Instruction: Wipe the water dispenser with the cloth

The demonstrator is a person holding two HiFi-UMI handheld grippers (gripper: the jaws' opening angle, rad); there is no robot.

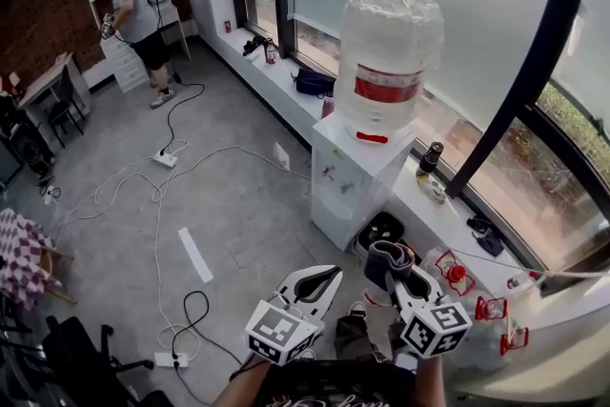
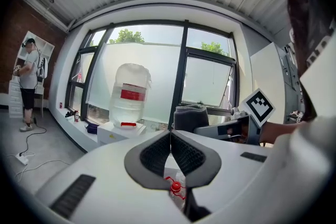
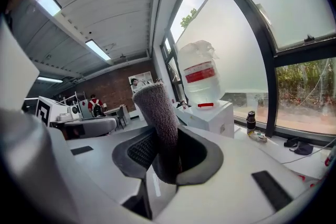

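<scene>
The cloth [image 3: 159,118], a thick grey folded wad, is looking soft and light. The right tongs [image 3: 167,157] are clamping it low, leaving plenty of free nap for rubbing. The left tongs [image 2: 170,136] are sitting pressed together on nothing. The water dispenser [image 1: 345,181] is standing ahead against the window ledge [image 1: 282,79], well apart from both, its big bottle [image 1: 389,62] looking heavy and tippy. Cables [image 1: 157,205] are trailing over the floor, and red-capped bottles [image 1: 450,272] are crowding the ledge nearby.
</scene>
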